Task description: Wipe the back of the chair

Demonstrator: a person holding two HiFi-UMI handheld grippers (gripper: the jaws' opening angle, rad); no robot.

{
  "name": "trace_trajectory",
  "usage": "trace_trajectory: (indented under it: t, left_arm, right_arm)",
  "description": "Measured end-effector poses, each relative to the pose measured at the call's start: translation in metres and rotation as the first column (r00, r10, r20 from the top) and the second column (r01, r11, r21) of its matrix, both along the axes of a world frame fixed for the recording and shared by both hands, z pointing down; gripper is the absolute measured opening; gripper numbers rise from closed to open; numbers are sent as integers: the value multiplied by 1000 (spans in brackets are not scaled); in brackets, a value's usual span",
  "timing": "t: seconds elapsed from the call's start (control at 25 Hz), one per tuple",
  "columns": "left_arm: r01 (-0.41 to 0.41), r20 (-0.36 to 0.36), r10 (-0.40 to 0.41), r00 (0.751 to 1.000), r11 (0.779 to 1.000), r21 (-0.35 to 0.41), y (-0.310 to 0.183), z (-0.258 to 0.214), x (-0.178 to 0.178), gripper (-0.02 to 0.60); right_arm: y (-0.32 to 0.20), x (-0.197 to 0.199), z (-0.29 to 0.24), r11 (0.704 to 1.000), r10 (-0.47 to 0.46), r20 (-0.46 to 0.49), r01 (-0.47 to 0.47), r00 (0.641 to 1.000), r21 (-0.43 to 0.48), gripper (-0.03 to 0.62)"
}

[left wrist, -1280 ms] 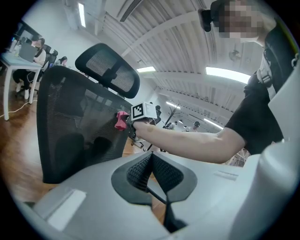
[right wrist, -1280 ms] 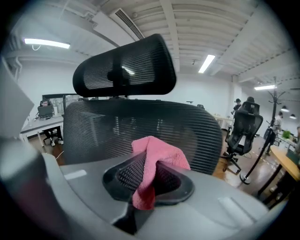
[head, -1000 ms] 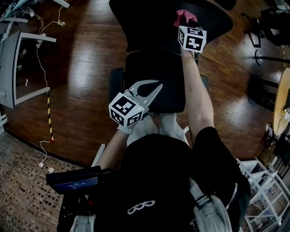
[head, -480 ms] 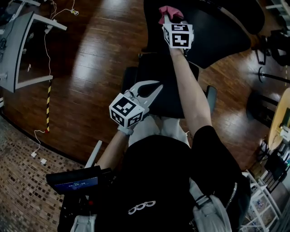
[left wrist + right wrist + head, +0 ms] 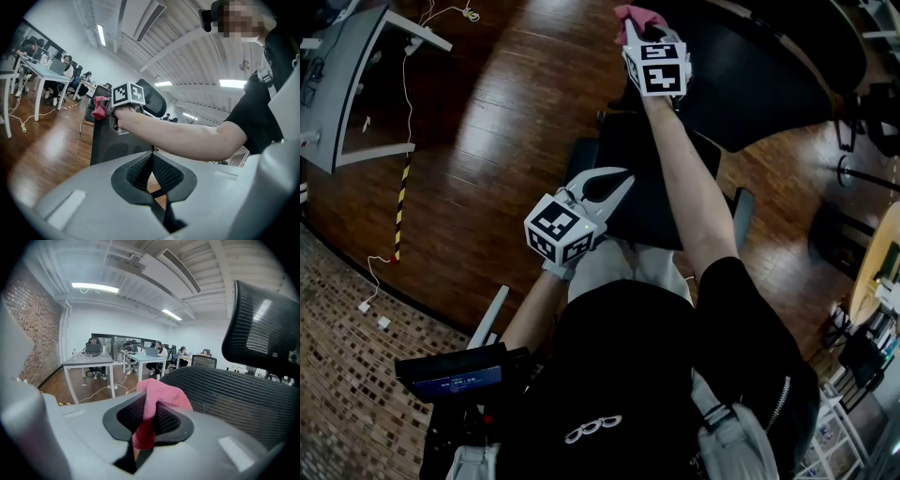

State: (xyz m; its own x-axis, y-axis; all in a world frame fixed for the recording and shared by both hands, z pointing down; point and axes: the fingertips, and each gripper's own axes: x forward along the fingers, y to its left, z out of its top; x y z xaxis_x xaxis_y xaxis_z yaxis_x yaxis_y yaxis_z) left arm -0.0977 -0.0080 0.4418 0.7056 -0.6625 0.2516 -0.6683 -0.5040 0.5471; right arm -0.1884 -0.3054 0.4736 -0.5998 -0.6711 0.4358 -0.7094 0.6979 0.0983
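- Head view: right gripper (image 5: 630,26), arm outstretched, clamped on cloth (image 5: 636,13) at the left edge of the chair back (image 5: 769,75). The back's long axis runs off to the right. Left gripper (image 5: 619,180) is near the body, well apart from the back.
- Left gripper view: jaws together, nothing between them.
- Right gripper view: cloth pinched in the jaws, mesh back just beyond and to the right; contact cannot be told. The next stroke likely goes rightward.

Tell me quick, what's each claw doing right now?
Left claw: shut, nothing in it.
Right claw: shut on the pink cloth, by the mesh chair back.
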Motion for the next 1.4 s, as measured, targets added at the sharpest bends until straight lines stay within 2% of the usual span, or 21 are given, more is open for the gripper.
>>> trace_trajectory:
  t: [0.2, 0.4, 0.6, 0.92, 1.24, 1.4]
  left_arm:
    - [-18, 5, 18, 1000, 1000, 2, 0, -1, 5, -9]
    - [-60, 12, 60, 998, 998, 3, -3, -2, 27, -9]
    - [-122, 14, 122, 992, 992, 13, -8, -6, 63, -9]
    - [-227, 16, 226, 974, 974, 29, -16, -14, 133, -9]
    - [-293, 22, 292, 956, 955, 44, -18, -20, 190, -9]
    - [-305, 18, 305, 952, 951, 53, -22, -24, 208, -9]
  right_arm:
    - [-5, 16, -6, 1000, 27, 11, -27, 1000, 13, 38]
    - [-17, 64, -13, 996, 90, 18, -91, 996, 22, 38]
    - [-29, 137, -18, 984, 179, 17, -179, 984, 26, 38]
    - [-40, 272, -24, 944, 328, 13, -328, 945, 31, 38]
    - [-36, 397, -29, 888, 459, 5, -459, 888, 38, 38]
    - [-34, 445, -32, 857, 515, 10, -515, 857, 32, 38]
